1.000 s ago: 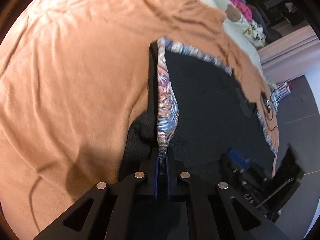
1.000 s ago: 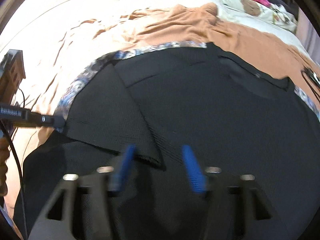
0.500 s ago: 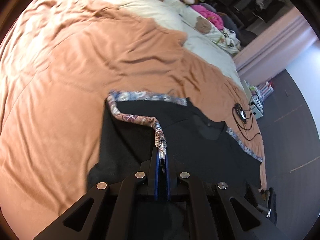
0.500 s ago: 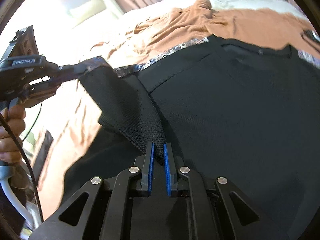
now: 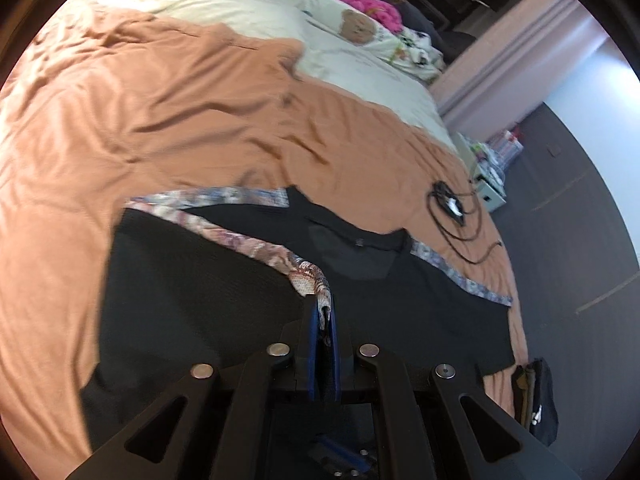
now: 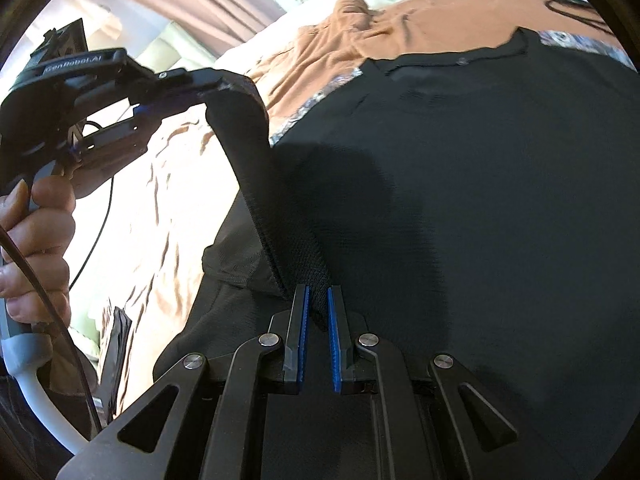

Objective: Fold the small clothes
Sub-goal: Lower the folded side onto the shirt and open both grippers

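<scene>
Orange-brown sheet (image 5: 120, 120) covers most of the bed, creased, with wide bare cloth to the left of the garment and beyond it. Cream bedding (image 5: 248, 4) lies past its far edge, with soft toys and a pink heap, blurred, at the head end.

Black shirt (image 5: 192, 300) lies spread on the orange sheet, collar toward the far side, 2 patterned sleeve cuffs showing. Its right hem runs close to the bed's edge; dark floor (image 5: 580, 260) lies beyond.

1 sleeve is lifted off the bed, stretched between the 2 tools. Patterned cuff (image 5: 260, 246) runs diagonally across the black body.

Black cable (image 5: 456, 216) is coiled on the sheet, near the right cuff, apart from it.

Left gripper (image 5: 322, 316): blue pads pinched tight on the cuff's end. In the right wrist view it is raised, the sleeve hanging from it.

Right gripper (image 6: 317, 308): pads nearly together, clamping the sleeve's black knit fold.
</scene>
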`<state>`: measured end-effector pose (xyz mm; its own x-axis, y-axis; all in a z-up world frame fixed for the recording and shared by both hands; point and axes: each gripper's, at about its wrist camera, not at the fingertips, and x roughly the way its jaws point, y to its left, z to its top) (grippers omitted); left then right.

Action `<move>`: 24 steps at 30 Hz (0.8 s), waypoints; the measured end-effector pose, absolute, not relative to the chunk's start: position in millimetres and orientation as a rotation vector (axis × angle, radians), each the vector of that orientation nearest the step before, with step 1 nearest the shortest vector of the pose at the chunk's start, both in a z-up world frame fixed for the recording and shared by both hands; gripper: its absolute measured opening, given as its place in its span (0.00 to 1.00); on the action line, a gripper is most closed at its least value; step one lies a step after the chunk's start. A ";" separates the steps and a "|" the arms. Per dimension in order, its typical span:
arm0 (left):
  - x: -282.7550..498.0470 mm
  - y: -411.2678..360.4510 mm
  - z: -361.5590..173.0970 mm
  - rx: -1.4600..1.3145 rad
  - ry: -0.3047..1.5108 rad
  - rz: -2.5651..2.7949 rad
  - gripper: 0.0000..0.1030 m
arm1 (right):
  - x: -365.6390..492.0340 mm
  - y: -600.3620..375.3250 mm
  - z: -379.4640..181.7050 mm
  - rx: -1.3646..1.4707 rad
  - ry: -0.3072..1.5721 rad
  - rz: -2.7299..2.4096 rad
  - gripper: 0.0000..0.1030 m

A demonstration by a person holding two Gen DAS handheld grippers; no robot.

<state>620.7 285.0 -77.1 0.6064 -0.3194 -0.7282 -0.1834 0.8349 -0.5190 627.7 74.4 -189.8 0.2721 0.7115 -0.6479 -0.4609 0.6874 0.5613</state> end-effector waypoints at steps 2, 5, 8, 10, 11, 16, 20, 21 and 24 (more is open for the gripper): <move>622.7 280.9 -80.9 -0.603 0.939 -0.091 0.09 | 627.9 68.1 -192.3 0.306 1.028 0.789 0.06; 616.0 290.9 -86.6 -0.606 0.935 -0.058 0.14 | 626.1 65.0 -198.3 0.309 1.042 0.781 0.06; 604.8 308.9 -91.4 -0.620 0.942 -0.017 0.15 | 623.0 66.5 -201.8 0.312 1.055 0.777 0.06; 595.7 323.3 -95.7 -0.629 0.952 0.018 0.16 | 621.7 67.7 -202.9 0.325 1.060 0.774 0.06; 589.9 331.5 -98.0 -0.630 0.957 0.041 0.16 | 620.9 68.5 -203.0 0.329 1.063 0.773 0.06; 560.8 366.6 -110.5 -0.619 0.992 0.140 0.16 | 620.8 74.1 -204.4 0.316 1.080 0.772 0.06; 539.3 391.2 -125.5 -0.625 1.029 0.204 0.16 | 628.1 75.0 -201.4 0.300 1.114 0.770 0.10; 534.0 397.0 -130.0 -0.631 1.039 0.214 0.16 | 631.8 74.1 -200.7 0.296 1.118 0.759 0.21; 520.5 407.7 -142.9 -0.634 1.066 0.234 0.16 | 641.6 68.3 -197.1 0.332 1.105 0.756 0.49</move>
<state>520.5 407.7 -142.9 0.4797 -0.1186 -0.8694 -0.4722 0.8002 -0.3697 641.6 68.3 -197.1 0.2371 0.6943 -0.6795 -0.3821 0.7097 0.5918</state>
